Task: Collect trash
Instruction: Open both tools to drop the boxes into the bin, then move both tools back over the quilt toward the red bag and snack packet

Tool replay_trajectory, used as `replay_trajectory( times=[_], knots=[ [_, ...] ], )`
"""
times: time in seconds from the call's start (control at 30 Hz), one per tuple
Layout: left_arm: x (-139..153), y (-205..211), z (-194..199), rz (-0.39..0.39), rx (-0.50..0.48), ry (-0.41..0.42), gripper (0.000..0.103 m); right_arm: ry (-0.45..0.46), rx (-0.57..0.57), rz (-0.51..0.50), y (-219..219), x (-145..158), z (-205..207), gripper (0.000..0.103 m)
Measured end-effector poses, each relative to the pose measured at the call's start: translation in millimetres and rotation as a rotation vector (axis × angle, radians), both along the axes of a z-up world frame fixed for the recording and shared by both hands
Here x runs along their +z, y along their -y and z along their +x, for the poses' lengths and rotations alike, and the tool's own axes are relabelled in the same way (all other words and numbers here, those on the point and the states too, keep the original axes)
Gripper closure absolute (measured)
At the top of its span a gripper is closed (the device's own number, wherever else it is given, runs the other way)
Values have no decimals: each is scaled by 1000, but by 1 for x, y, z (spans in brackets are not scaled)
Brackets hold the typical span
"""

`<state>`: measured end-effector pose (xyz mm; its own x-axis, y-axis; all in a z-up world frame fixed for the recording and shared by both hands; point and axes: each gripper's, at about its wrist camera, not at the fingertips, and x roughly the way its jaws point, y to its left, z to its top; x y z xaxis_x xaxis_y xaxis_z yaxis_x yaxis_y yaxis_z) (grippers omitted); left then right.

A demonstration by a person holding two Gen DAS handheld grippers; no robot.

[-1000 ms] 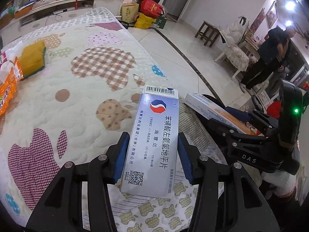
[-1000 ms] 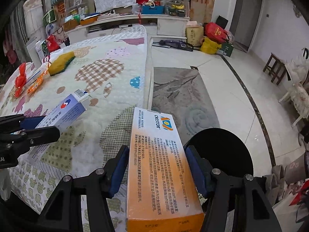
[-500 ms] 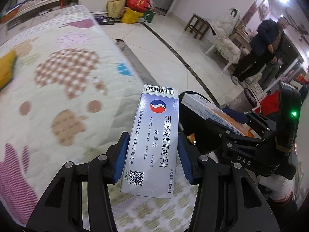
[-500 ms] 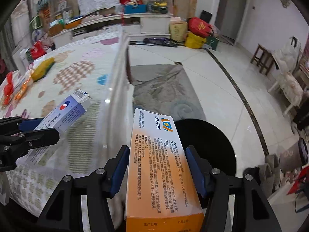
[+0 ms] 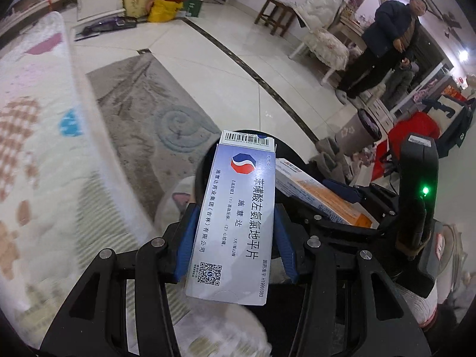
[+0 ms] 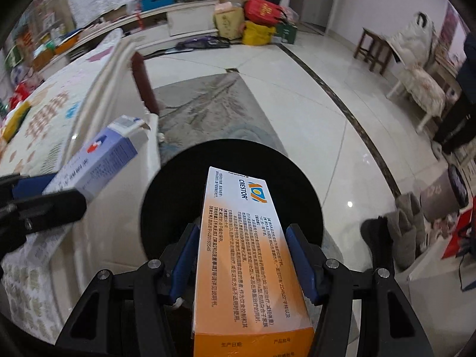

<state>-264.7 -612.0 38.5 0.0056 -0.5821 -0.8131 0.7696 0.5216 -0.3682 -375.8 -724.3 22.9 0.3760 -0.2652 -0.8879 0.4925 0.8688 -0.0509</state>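
My left gripper point(image 5: 235, 239) is shut on a blue and white medicine box point(image 5: 235, 214); it also shows in the right wrist view point(image 6: 95, 157) at the left. My right gripper point(image 6: 242, 263) is shut on an orange and white Crestor box point(image 6: 247, 253), also seen in the left wrist view point(image 5: 315, 196). Both boxes hang over a round black trash bin point(image 6: 178, 190) on the floor; in the left wrist view the bin point(image 5: 208, 160) is mostly hidden behind the boxes.
A quilted patterned bed point(image 5: 35, 136) lies to the left, its edge point(image 6: 119, 136) beside the bin. A grey rug point(image 6: 208, 104) lies beyond the bin. A person point(image 5: 383, 38) stands at the far right by a chair point(image 5: 324, 44). Slippers point(image 6: 401, 232) lie right.
Both grippers have swung right, off the bed, with their boxes still held. The black bin now lies under both boxes.
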Motion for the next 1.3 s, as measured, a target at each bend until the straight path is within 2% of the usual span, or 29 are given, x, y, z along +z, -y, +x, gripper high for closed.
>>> replay_trajectory(
  times=[0.13, 0.2, 0.27, 0.47, 0.77, 1.3],
  knots=[
    [-9, 12, 2, -31, -5, -47, 54, 4, -40, 43, 13, -7, -2, 43],
    [-14, 14, 2, -24, -7, -68, 47, 6, -55, 47, 15, -9, -3, 41],
    [-13, 10, 0, -27, -16, -42, 46, 10, -64, 52, 16, -10, -6, 35],
    [-12, -1, 4, -26, 3, -47, 44, 2, -56, 55, 8, -15, -5, 35],
    [5, -42, 9, -51, 72, 97, 44, 13, -1, 28, -20, -6, 5, 35],
    [18, -133, 32, -60, 243, 254, 44, 64, 116, -14, -82, 20, 45, 34]
  ],
)
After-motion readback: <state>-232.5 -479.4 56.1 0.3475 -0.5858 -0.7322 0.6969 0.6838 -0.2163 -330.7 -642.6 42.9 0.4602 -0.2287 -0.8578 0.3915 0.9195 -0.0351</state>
